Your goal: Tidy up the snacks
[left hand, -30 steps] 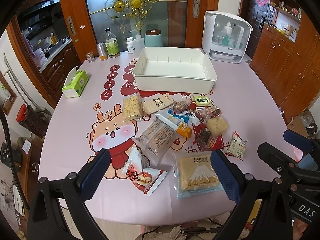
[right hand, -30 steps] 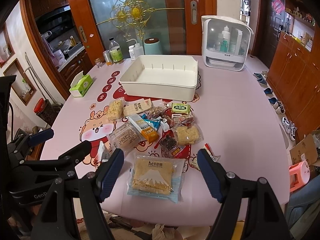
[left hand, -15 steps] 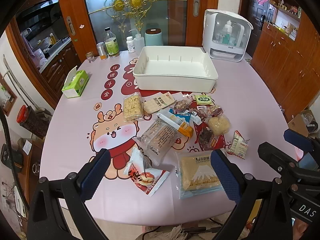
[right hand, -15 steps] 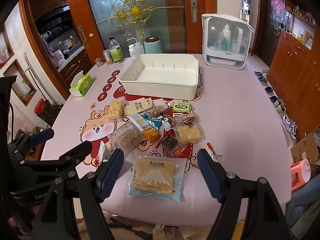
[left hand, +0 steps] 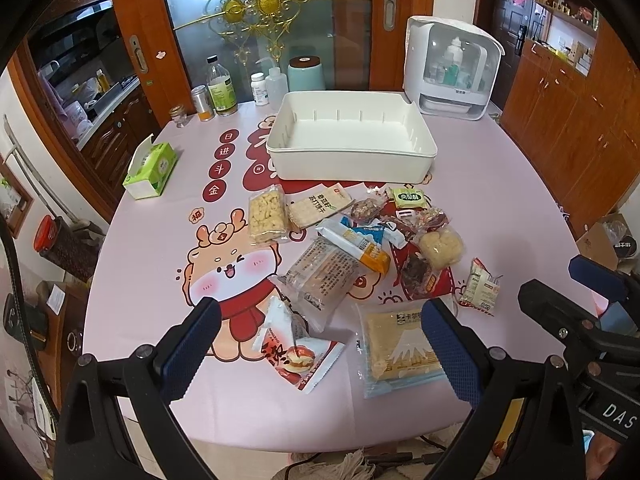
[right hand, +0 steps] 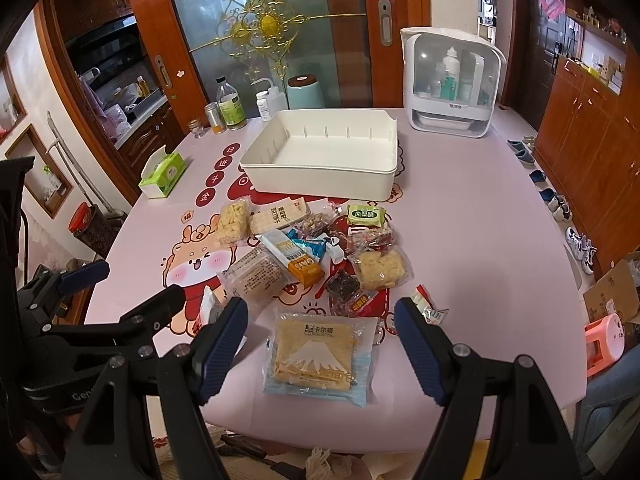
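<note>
Several wrapped snacks lie in a loose pile mid-table in front of an empty white bin [left hand: 416,142] [right hand: 384,160]. Nearest are a blue Mount Fuji cracker pack [left hand: 400,356] [right hand: 316,354] and a red-and-white pastry packet [left hand: 298,354]. My left gripper [left hand: 320,344] is open and empty, held above the near table edge over the pastry packet. My right gripper [right hand: 322,338] is open and empty, its fingers either side of the Fuji pack and above it. Each gripper shows at the edge of the other's view.
A green tissue box [left hand: 152,170] sits at the table's left. Bottles and jars [left hand: 220,88] and a teal canister [left hand: 306,76] stand behind the bin. A white sterilizer cabinet [left hand: 452,68] stands at the back right. A pink stool [right hand: 606,336] is on the floor at the right.
Both grippers have shifted slightly forward over the table, so the snacks sit a little lower in view. Nothing on the table has moved.
</note>
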A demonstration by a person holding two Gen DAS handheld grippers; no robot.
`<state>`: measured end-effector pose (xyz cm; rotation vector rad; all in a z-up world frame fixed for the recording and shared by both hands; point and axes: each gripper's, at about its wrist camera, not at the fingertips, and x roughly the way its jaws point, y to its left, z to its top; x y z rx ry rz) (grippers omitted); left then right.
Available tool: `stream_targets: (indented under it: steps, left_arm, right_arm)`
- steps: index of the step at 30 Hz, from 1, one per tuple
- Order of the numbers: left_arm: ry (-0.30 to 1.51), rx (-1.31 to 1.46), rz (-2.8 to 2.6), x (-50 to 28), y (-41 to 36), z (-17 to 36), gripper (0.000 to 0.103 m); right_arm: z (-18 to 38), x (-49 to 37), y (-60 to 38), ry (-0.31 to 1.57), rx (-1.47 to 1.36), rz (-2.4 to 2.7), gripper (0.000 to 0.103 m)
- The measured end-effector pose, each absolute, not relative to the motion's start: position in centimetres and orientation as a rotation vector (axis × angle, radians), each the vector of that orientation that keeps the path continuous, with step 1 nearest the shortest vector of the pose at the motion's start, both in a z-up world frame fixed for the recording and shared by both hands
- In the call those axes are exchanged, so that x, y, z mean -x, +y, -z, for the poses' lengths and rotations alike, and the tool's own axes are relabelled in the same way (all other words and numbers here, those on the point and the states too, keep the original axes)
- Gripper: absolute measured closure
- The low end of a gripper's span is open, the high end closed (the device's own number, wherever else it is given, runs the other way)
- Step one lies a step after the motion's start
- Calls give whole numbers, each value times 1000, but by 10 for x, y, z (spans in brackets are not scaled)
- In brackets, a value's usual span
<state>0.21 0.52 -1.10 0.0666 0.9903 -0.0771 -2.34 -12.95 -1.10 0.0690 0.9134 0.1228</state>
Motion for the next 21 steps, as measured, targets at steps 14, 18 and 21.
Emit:
stream_targets:
  steps: [14, 18, 21]
  left_arm:
    - [1076, -86, 111, -27, 28, 31, 3]
    - [1118, -67, 115, -38, 42, 45, 3]
    - [1149, -56, 112, -48, 56, 60, 3]
  right_arm:
    - [25, 11, -124, 951, -132, -95, 27]
    - [39, 2, -132, 991, -173, -61, 27]
    - [56, -5, -138, 1038, -205, -41, 27]
